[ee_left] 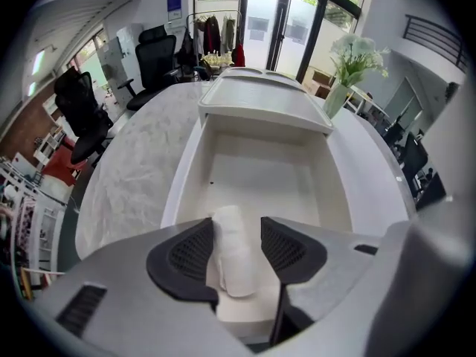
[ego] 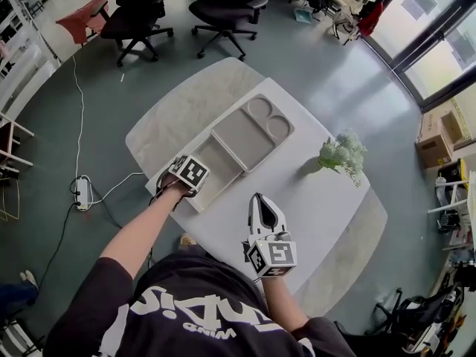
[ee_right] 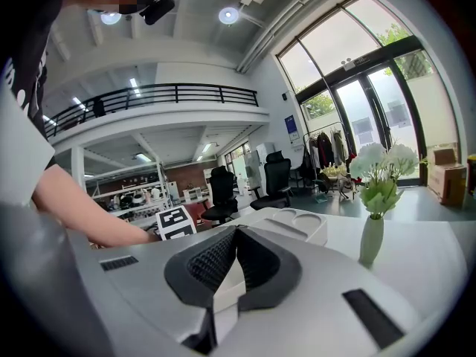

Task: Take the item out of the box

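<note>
In the head view, the left gripper reaches into the 7 o'clock end of the open box, which stands on the white surface. The lid, with two round hollows, lies across the box's 1 o'clock end. The right gripper hangs over the surface at 6 o'clock, and a vase of flowers stands at 3 o'clock.

In the left gripper view, the item is a white, soft-looking roll lying lengthways on the box floor at 6 o'clock. The jaws stand released around it: the left pad is touching it and the right is just apart.

In the right gripper view, the jaws are clenched, their tips meeting. The lid shows at 12 o'clock and the vase at 3 o'clock.
</note>
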Demonstrator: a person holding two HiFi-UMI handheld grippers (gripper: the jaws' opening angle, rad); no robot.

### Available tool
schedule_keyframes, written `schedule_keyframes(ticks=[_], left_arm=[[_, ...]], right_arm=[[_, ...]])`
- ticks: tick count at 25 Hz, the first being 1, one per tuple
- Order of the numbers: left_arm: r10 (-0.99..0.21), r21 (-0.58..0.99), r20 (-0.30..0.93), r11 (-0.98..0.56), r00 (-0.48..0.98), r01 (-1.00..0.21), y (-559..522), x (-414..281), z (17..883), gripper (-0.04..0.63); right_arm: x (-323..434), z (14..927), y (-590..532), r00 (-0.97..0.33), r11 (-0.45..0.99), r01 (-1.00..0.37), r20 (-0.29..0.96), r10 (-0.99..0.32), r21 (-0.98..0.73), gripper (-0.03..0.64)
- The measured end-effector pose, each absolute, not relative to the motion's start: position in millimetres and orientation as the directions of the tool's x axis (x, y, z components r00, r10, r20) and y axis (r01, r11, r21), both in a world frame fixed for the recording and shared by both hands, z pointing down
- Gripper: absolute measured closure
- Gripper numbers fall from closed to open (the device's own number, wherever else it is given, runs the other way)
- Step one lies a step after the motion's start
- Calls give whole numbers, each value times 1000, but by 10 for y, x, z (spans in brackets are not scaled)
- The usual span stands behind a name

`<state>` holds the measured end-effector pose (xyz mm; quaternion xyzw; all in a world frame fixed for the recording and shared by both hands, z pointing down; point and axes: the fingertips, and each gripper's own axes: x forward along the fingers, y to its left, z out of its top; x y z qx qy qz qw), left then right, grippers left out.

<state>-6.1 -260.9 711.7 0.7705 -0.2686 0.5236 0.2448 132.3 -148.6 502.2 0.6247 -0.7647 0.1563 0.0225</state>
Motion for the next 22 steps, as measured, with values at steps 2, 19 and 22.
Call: schedule_keyframes(ticks=[2, 19, 22], left_arm=[[-166, 73, 942, -747, 291, -661, -2635, -73, 7140, 409], [-303, 71, 859, -729, 413, -681, -2744, -72, 6460, 461], [-358, 80, 800, -731, 481, -678, -2751, -59, 6152, 461]], right_arm=[[1337, 5033, -1490, -216, 167, -963, 232, -949, -212, 595], [1295, 5026, -1508, -226, 179, -962, 239, -944, -206, 595], [1279, 5011, -1495, -229, 183, -962, 234, -945, -202, 595]])
